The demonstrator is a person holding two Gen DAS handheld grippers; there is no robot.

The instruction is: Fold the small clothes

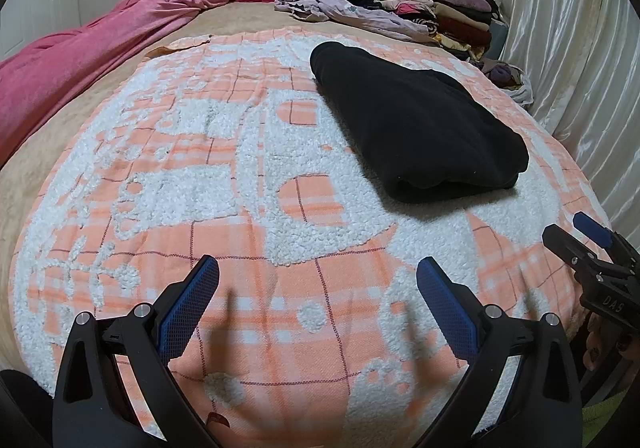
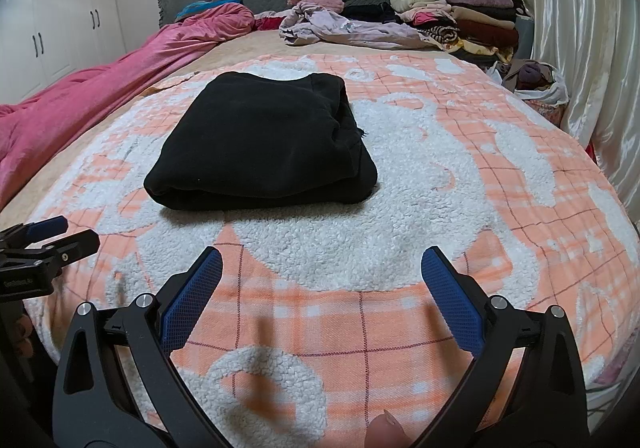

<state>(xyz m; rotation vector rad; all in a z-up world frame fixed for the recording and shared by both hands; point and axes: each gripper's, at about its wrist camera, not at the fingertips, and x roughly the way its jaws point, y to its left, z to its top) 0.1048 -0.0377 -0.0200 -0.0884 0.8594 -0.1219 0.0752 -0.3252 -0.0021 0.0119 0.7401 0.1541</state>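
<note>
Hovering with both jaws apart, empty: left gripper (image 1: 318, 288), right gripper (image 2: 322, 280). Black fleece garment (image 2: 260, 147) lies folded on the peach-and-white blanket (image 2: 400, 207), 11 o'clock of my right gripper. Unfolded lilac clothes (image 2: 344, 27) remain at 12.

A folded garment (image 2: 260, 143) lies on the blanket (image 2: 400, 207) spread over the bed, ahead of both tools, with a loose heap of clothes (image 2: 344, 27) behind it and folded stacks (image 2: 472, 15) at the far right by the curtain (image 2: 580, 27).
</note>
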